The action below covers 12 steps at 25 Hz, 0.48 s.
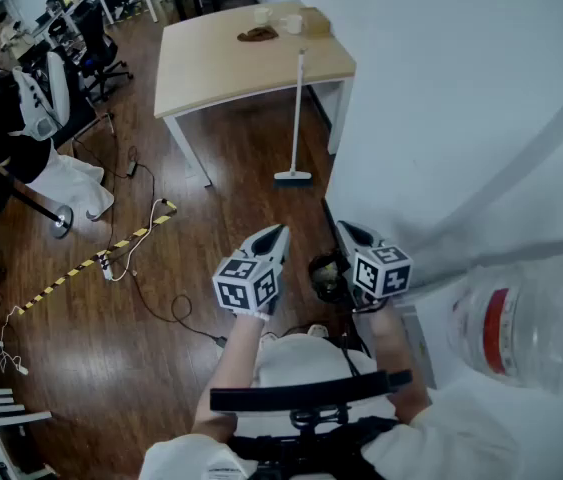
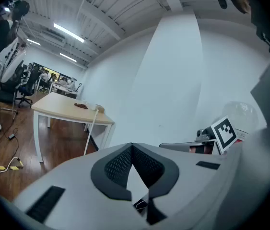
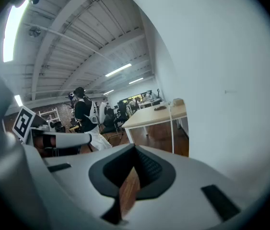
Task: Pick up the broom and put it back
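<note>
Seen from above, office chairs [image 1: 96, 43] are standing at far left on a wood floor [image 1: 161, 298], where a yellow-and-black strip [image 1: 91, 261] is lying. Further right, a table [image 1: 221, 63] is standing beside a white wall [image 1: 441, 98]. The broom [image 1: 296, 118] is leaning upright against the table's near edge, its head resting on the floor, well ahead of both grippers. The left gripper [image 1: 277, 232] and right gripper [image 1: 347, 230] are hovering side by side, each with jaws pressed together and gripping nothing. A clear bottle [image 1: 531, 318] is sitting at far right.
</note>
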Tool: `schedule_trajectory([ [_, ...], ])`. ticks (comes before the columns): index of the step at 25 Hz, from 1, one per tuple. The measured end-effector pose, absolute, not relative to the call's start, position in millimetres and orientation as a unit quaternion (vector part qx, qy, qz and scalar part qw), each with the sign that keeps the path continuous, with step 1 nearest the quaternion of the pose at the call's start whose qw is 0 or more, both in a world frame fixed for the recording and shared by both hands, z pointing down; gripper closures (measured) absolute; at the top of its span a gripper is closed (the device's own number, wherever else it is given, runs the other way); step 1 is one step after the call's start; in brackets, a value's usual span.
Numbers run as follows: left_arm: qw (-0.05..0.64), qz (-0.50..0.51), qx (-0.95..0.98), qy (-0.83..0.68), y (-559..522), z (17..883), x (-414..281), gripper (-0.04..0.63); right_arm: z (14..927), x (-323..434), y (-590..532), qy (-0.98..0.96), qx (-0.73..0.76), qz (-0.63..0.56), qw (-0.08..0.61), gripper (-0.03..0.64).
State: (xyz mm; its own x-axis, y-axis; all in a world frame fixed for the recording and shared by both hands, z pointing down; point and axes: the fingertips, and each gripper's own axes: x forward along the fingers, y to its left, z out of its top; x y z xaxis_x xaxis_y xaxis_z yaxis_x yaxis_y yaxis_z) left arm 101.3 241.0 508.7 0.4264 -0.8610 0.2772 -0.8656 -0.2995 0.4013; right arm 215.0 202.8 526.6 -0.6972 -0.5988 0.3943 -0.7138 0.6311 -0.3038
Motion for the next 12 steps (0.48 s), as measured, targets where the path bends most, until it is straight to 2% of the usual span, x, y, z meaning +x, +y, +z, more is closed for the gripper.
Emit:
schedule_trajectory([
  [12,0.254,0.018,0.801,-0.542,223,514,116,0.606,535,234,181,-0.893,0.364,0.237,0.12,0.607],
])
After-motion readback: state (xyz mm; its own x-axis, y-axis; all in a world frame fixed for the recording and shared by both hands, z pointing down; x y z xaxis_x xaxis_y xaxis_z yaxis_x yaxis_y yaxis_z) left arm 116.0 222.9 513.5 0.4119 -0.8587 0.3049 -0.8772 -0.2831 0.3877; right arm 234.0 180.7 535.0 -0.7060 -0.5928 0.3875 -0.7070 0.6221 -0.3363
